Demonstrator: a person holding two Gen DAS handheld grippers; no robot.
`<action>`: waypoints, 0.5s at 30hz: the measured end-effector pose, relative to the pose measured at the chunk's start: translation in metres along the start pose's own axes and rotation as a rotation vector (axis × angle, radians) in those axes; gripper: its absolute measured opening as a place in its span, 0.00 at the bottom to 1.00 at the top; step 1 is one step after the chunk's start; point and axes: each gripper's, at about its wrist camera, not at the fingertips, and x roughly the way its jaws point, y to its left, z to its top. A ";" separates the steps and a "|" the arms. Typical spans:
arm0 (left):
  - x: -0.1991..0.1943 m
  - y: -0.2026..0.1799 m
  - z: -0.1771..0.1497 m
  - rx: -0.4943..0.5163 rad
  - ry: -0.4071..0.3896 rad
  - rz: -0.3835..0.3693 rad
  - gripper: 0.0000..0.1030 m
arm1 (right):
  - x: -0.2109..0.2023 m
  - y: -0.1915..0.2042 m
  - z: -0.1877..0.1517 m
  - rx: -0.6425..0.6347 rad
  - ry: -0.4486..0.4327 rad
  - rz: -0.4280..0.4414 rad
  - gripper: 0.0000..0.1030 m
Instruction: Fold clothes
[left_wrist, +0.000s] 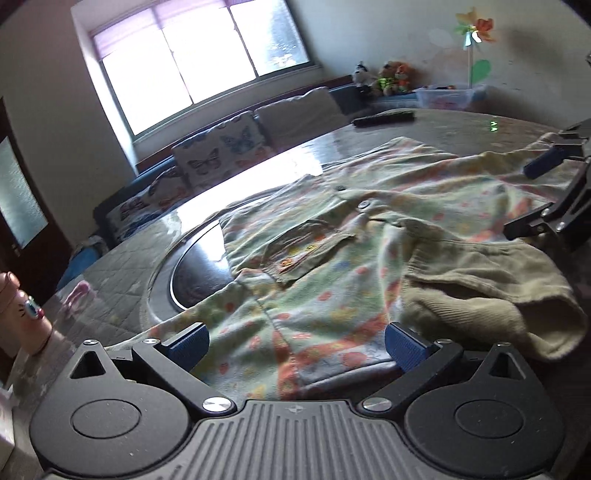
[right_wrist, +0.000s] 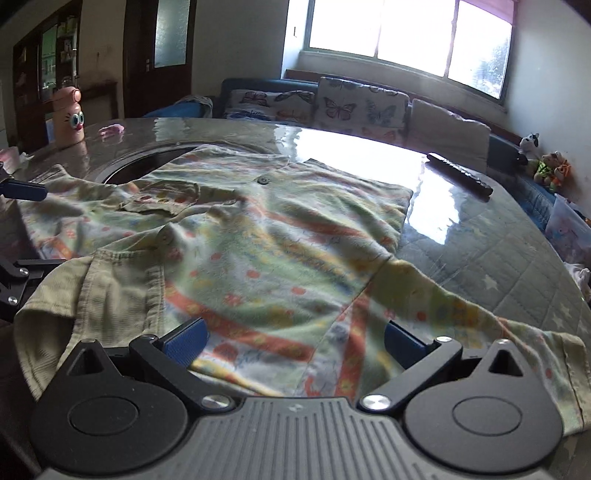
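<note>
A small button-up shirt (left_wrist: 332, 258) with a pastel flower print lies spread front-up on the glossy table, also seen in the right wrist view (right_wrist: 277, 240). Its khaki ribbed collar (left_wrist: 480, 288) is bunched at the near edge, and a chest pocket (left_wrist: 306, 247) shows in the middle. My left gripper (left_wrist: 295, 347) is open, its blue pads (left_wrist: 186, 345) wide apart over the shoulder fabric. My right gripper (right_wrist: 295, 345) is open too, straddling the cloth where the sleeve (right_wrist: 480, 325) joins the body. Neither pinches any fabric.
A dark remote control (right_wrist: 460, 177) lies beyond the shirt on the table (right_wrist: 480, 258). A pink cartoon bottle (right_wrist: 68, 114) stands at the table's far left edge. A dark round inset (left_wrist: 199, 266) sits partly under the shirt. A sofa with butterfly cushions (right_wrist: 351, 107) runs behind.
</note>
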 end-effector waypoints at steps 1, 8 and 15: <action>-0.002 -0.001 0.000 0.007 -0.005 -0.019 1.00 | -0.002 -0.002 -0.002 0.011 0.009 0.009 1.00; -0.012 0.005 0.003 0.027 -0.036 -0.059 1.00 | -0.020 -0.005 0.009 0.024 -0.024 0.013 0.95; -0.003 0.032 0.019 -0.112 -0.044 -0.005 1.00 | -0.023 0.020 0.032 0.018 -0.066 0.159 0.75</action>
